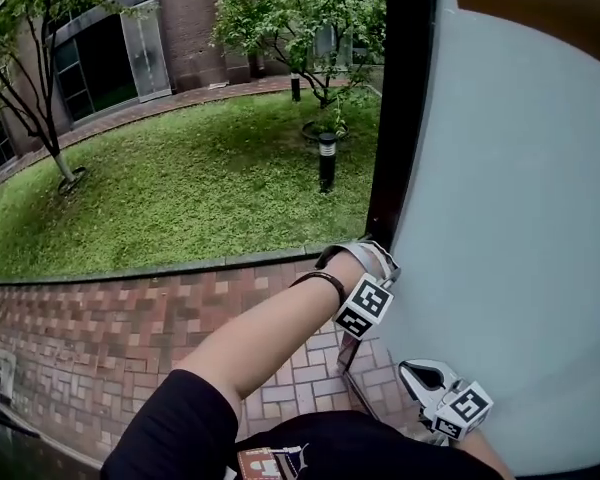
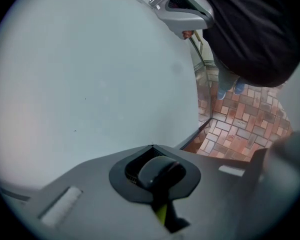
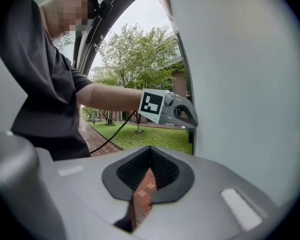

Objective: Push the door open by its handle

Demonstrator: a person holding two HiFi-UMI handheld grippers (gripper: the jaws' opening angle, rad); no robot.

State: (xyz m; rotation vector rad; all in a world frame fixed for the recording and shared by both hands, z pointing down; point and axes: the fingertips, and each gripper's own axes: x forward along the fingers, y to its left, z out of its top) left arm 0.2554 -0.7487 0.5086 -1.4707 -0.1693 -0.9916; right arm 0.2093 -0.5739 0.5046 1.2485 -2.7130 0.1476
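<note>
The door [image 1: 520, 228] is a pale grey-blue panel filling the right of the head view, swung open onto a brick path. No handle shows in any view. My left gripper [image 1: 378, 260] is at the end of an outstretched arm and rests against the door's near edge, beside the dark frame [image 1: 395, 108]. Its jaws are shut with nothing between them [image 2: 152, 146]. My right gripper [image 1: 422, 376] sits lower and close to the door face, pointing along it. Its tips meet [image 3: 150, 149] and hold nothing. Each gripper view shows the other gripper: the left gripper [image 3: 182, 113] and the right gripper [image 2: 182, 9].
Outside are a red brick path [image 1: 100, 338], a lawn [image 1: 180, 188] with trees, and a short black bollard light [image 1: 326, 160]. A brick building [image 1: 180, 28] stands at the back. The person's dark shirt [image 1: 310, 448] fills the bottom of the head view.
</note>
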